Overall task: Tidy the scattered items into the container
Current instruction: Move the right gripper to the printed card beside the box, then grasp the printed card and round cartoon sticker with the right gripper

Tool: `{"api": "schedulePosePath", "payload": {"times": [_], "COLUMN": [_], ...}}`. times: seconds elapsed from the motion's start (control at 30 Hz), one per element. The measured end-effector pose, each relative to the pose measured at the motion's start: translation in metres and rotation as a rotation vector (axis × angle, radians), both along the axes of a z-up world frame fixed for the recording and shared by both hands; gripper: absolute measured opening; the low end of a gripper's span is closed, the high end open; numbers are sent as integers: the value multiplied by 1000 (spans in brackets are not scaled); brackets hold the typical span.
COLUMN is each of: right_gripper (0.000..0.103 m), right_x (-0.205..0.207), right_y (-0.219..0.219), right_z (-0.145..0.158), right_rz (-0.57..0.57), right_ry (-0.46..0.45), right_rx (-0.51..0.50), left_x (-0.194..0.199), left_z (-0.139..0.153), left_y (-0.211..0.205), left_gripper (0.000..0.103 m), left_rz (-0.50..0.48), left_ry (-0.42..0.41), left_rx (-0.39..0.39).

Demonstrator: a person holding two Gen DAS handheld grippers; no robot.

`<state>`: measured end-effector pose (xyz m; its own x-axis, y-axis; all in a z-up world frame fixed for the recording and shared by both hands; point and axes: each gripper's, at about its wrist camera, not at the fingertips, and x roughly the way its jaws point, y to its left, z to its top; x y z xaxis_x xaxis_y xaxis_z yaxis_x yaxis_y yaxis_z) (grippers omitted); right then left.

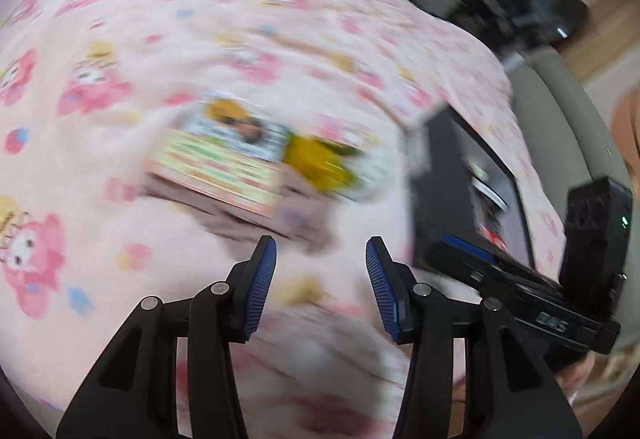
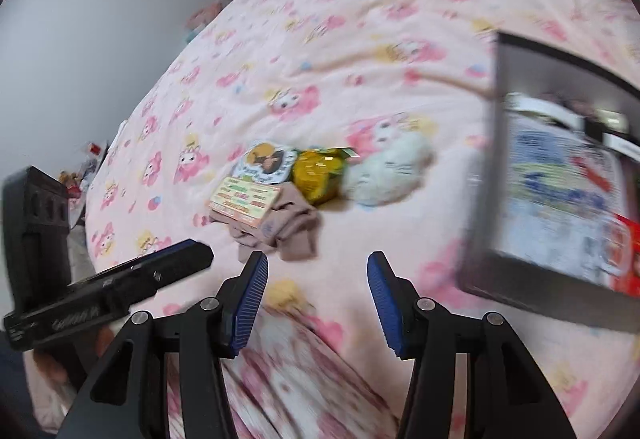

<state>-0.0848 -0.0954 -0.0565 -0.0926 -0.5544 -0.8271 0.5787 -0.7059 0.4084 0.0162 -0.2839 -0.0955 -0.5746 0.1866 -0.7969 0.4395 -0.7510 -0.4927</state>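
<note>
On the pink cartoon-print bedspread [image 2: 360, 39] the scattered items sit bunched together: leftmost a printed card pack [image 2: 250, 195] resting on a crumpled brown cloth [image 2: 288, 231], then a yellow packet [image 2: 318, 175], then a white plush [image 2: 386, 171]. To their right the dark container [image 2: 484, 167] lies near enough for short carries, already holding some boxes. The left gripper [image 1: 321, 271] and right gripper [image 2: 318, 279] both hang released and empty above the bedspread, angled down towards the pile, likely to start picking

Both wrist views downward, sharing bedspread [image 1: 200, 19]
</note>
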Motion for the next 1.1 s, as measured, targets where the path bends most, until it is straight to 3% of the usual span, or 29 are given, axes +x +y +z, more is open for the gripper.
{"api": "schedulePosePath", "payload": {"times": [0.23,0.43,0.6,0.63,0.67,0.8,0.93,1.1], "right_gripper": [48,48,48,46,35,20,20,20], "right_x": [-18,-43,-47,-46,-45,-39,-33,-15], "right_y": [-79,-111,-124,-124,-124,-118,-99,-61], "right_z": [-38,-76,-88,-87,-84,-67,-39,1], "right_rz": [128,131,138,142,147,148,137,111], "right_ry": [-123,-234,-255,-243,-227,-143,-115,-74], "right_rx": [11,43,35,30,20,17,-42,-98], "left_x": [-12,-35,-45,-45,-44,-33,-22,-12], "left_z": [-44,-70,-84,-84,-82,-64,-36,6], "left_y": [-78,-103,-104,-101,-97,-85,-72,-37], "left_gripper": [48,47,46,45,42,38,38,40], "left_rz": [156,159,147,138,131,115,89,20], "left_ry": [-17,-35,-50,-51,-52,-30,11,48], "left_rx": [33,47,75,75,57,11,-1,-71]}}
